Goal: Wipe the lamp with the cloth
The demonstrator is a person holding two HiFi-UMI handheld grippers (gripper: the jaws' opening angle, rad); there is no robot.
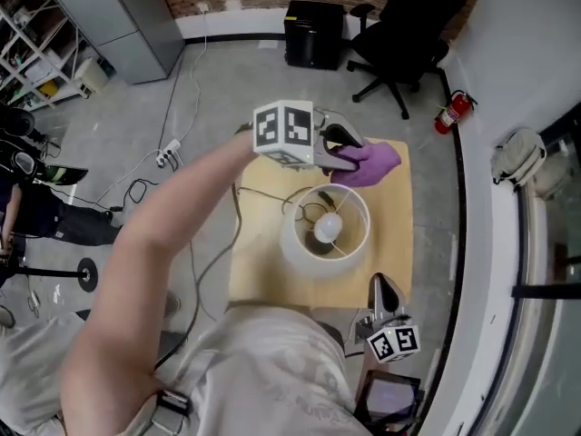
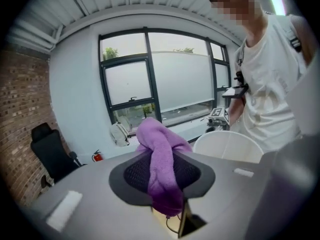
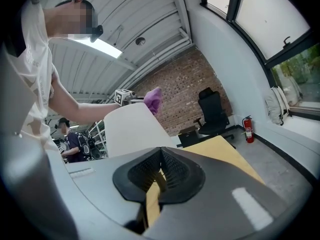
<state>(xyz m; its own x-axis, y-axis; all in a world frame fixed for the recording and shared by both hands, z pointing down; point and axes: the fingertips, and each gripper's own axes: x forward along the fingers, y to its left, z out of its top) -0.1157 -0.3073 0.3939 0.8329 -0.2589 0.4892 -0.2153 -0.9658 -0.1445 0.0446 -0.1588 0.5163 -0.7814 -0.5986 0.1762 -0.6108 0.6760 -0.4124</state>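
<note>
The left gripper [image 1: 343, 150] is clamped on a purple cloth [image 1: 374, 160]. Its own view shows the two dark pads pressed against a bunched fold of the fabric [image 2: 161, 166], which rises above the jaws and hangs a little below them. Seen from the head camera, the cloth is held in the air just past the far rim of the table lamp [image 1: 325, 229], over the back part of the small wooden table [image 1: 259, 275]. The lamp stands upright near the middle of that tabletop, its white cylindrical shade [image 1: 295, 243] open at the top with the bulb visible inside and a dark cord trailing off to the left. Cloth and shade look close but apart; no contact can be made out. The right gripper [image 1: 381, 289] sits at the near edge of the table, just beside the lamp, pointing towards it. Its pads [image 3: 172, 171] meet at the tips with nothing held — only a sliver of yellow tabletop shows below them. Beyond the table are a black office chair [image 1: 399, 25] and a red fire extinguisher [image 1: 454, 112] against the white wall.
</note>
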